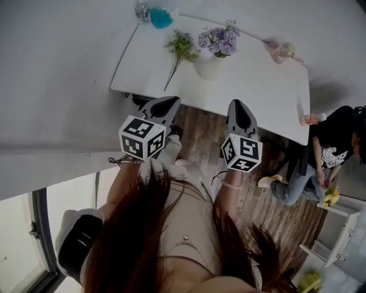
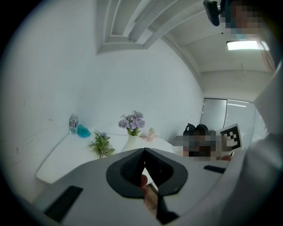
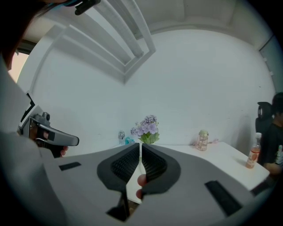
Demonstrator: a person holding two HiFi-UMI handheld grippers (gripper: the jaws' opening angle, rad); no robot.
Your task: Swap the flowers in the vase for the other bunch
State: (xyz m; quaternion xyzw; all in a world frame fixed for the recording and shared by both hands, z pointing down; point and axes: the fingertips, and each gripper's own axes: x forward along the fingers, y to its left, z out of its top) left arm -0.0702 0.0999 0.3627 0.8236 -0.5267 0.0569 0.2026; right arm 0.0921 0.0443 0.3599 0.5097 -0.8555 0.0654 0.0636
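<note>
A white vase (image 1: 210, 67) with purple flowers (image 1: 219, 40) stands near the middle of the white table (image 1: 263, 97). To its left a green leafy bunch (image 1: 180, 48) lies flat on the tabletop, stems toward me. My left gripper (image 1: 170, 102) and right gripper (image 1: 238, 104) hover side by side at the table's near edge, both shut and holding nothing. In the left gripper view the vase (image 2: 131, 142) and the green bunch (image 2: 101, 145) lie beyond the shut left gripper (image 2: 144, 151). In the right gripper view the purple flowers (image 3: 147, 128) rise just above the shut right gripper (image 3: 140, 145).
A small water bottle (image 1: 142, 11) and a teal object (image 1: 160, 18) sit at the table's far left corner. A pink bottle (image 1: 281, 51) stands at the far right, another bottle (image 1: 311, 119) at the right edge. A person (image 1: 326, 154) sits to the right.
</note>
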